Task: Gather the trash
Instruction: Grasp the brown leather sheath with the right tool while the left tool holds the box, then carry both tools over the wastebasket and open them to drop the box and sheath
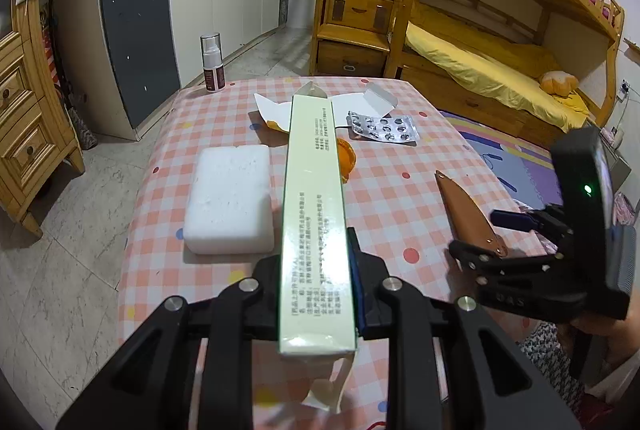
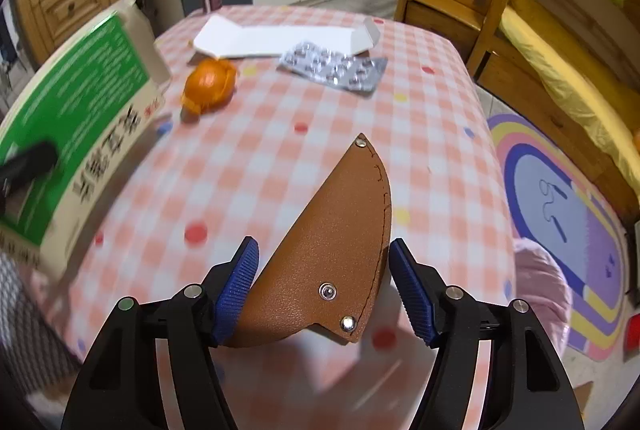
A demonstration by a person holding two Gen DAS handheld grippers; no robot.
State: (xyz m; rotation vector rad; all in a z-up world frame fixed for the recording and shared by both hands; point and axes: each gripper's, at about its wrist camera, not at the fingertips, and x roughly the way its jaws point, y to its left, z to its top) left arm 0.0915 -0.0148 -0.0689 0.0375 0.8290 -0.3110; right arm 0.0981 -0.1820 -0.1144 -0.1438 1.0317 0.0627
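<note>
Carton (image 1: 316, 213), long, pale cream with one green face, end flap open, is pinched in the left gripper (image 1: 316, 270) above the tabletop (image 1: 400, 197). Right gripper (image 2: 324, 282) is spread around a brown leather sheath (image 2: 332, 254), left pad touching it. Orange peel (image 2: 208, 85), blister pack (image 2: 336, 67) and flattened white box (image 2: 276, 39) lie beyond.

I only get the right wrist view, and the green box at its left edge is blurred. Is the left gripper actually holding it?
Observer: Yes. The left gripper is shut on the green medicine box, held edge-up above the table.
Operator: Is the box's near end closed?
Observer: No, the near-end flap hangs open below the fingers.
Operator: Any trash that I am missing?
Observer: A white foam block lies on the table, left of the box.
</note>
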